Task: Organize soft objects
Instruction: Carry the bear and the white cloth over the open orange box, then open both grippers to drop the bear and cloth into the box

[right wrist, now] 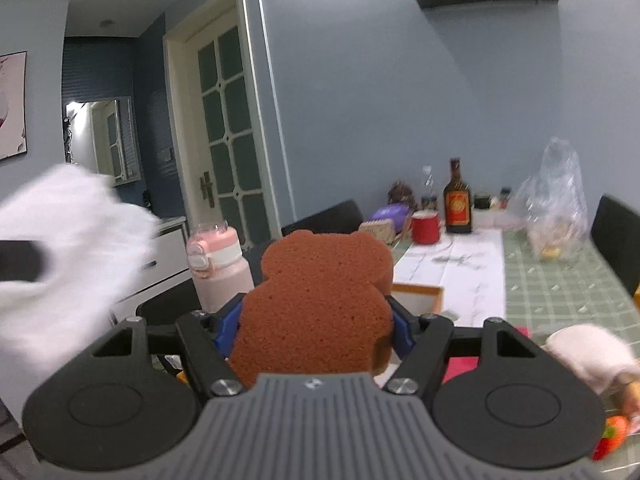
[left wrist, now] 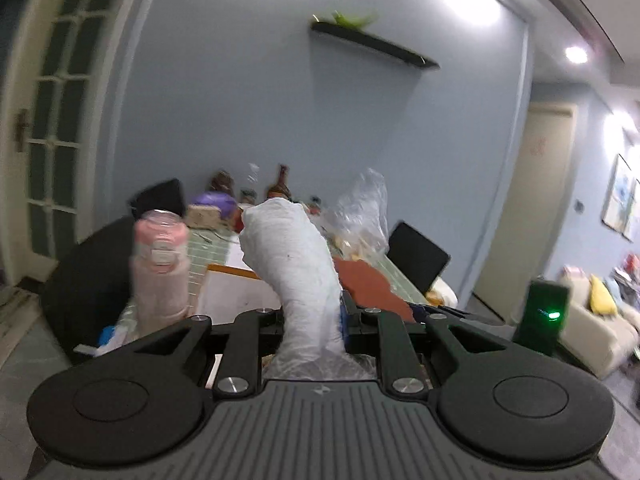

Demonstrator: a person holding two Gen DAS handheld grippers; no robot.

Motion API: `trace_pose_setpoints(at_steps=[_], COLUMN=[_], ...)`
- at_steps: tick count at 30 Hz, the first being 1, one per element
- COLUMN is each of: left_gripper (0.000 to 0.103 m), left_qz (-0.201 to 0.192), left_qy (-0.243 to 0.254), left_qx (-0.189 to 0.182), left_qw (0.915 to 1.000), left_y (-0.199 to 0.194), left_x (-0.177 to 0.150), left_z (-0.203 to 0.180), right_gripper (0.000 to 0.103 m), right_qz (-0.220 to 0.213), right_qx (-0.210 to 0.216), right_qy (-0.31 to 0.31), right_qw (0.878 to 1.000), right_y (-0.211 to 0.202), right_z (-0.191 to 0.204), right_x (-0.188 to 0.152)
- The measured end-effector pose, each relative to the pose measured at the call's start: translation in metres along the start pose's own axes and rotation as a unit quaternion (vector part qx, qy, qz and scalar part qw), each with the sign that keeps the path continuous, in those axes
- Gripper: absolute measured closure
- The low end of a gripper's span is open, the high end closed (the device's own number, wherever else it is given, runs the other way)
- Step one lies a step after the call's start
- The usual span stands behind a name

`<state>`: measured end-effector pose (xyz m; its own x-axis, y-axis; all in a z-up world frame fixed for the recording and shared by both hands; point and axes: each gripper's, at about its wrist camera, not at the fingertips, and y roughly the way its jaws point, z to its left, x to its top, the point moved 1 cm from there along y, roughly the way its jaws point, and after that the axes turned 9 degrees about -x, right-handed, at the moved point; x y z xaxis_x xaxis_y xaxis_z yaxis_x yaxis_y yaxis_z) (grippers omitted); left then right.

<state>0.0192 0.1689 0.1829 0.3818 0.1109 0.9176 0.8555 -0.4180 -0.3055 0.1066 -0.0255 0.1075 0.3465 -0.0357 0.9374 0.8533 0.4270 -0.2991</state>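
Left tongs [left wrist: 314, 320] pinch a white cloth bundle [left wrist: 294, 264] at its lower end, the pads pressed into it from both sides; its long axis rises from the pinch and curves away toward the pink bottle [left wrist: 160, 268], free end uppermost. Right tongs [right wrist: 316, 320] stand wide, clamped on the flanks of a brown bear-shaped sponge [right wrist: 320, 300], which is upright with its flat face to the camera and its two ears pointing up. Both soft things are held in the air above the near end of the worktop [right wrist: 560, 280], on the camera's side of the pink bottle. Beyond the bottle lie a white paper runner [right wrist: 460, 272], a red mug [right wrist: 426, 228], a brown sauce bottle [right wrist: 457, 200] and a clear plastic bag [right wrist: 556, 208]. Judgement: the step in hand is carrying. To do it well, keep both pinches firm, swing the cloth's loose top clear of the bottle, and set each thing down flat before releasing.
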Motion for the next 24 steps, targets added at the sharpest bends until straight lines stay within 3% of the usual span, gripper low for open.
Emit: trace_pose_setpoints(at_steps=[2, 4, 6, 8, 12, 15, 17, 20, 24], left_gripper=[0.08, 0.08, 0.08, 0.08, 0.08, 0.08, 0.08, 0.08, 0.08], left_qz=[0.033, 0.025, 0.002, -0.014, 0.018, 0.031, 0.038, 0.04, 0.05], left_qy=[0.032, 0.03, 0.011, 0.022, 0.035, 0.038, 0.031, 0.026, 0.06], left_qx=[-0.037, -0.055, -0.032, -0.011, 0.046, 0.076, 0.078, 0.076, 0.084], left_qw=[0.9982, 0.9977, 0.9994, 0.9996, 0.9981, 0.9959, 0.9957, 0.9959, 0.9934], left_y=[0.033, 0.062, 0.088, 0.109, 0.155, 0.177, 0.184, 0.188, 0.176], left_x=[-0.001, 0.0, 0.002, 0.003, 0.005, -0.003, -0.011, -0.02, -0.029], left_z=[0.02, 0.041, 0.06, 0.072, 0.084, 0.092, 0.1, 0.107, 0.095], right_gripper=[0.033, 0.033, 0.033, 0.033, 0.033, 0.033, 0.033, 0.034, 0.034], right_qz=[0.006, 0.012, 0.021, 0.031, 0.045, 0.058, 0.057, 0.06, 0.003], right_qx=[0.001, -0.001, -0.01, -0.02, -0.039, -0.079, -0.099, -0.079, -0.075], right_qy=[0.007, 0.017, 0.021, 0.021, -0.003, -0.036, -0.05, -0.03, -0.023], right_qw=[1.0, 1.0, 1.0, 0.999, 0.998, 0.995, 0.992, 0.995, 0.997], right_y=[0.019, 0.038, 0.057, 0.072, 0.1, 0.123, 0.132, 0.138, 0.117], right_z=[0.0, -0.002, -0.005, -0.008, -0.007, -0.006, -0.007, -0.014, -0.017], right_x=[-0.003, -0.007, -0.007, -0.004, 0.009, 0.014, 0.01, -0.002, -0.005])
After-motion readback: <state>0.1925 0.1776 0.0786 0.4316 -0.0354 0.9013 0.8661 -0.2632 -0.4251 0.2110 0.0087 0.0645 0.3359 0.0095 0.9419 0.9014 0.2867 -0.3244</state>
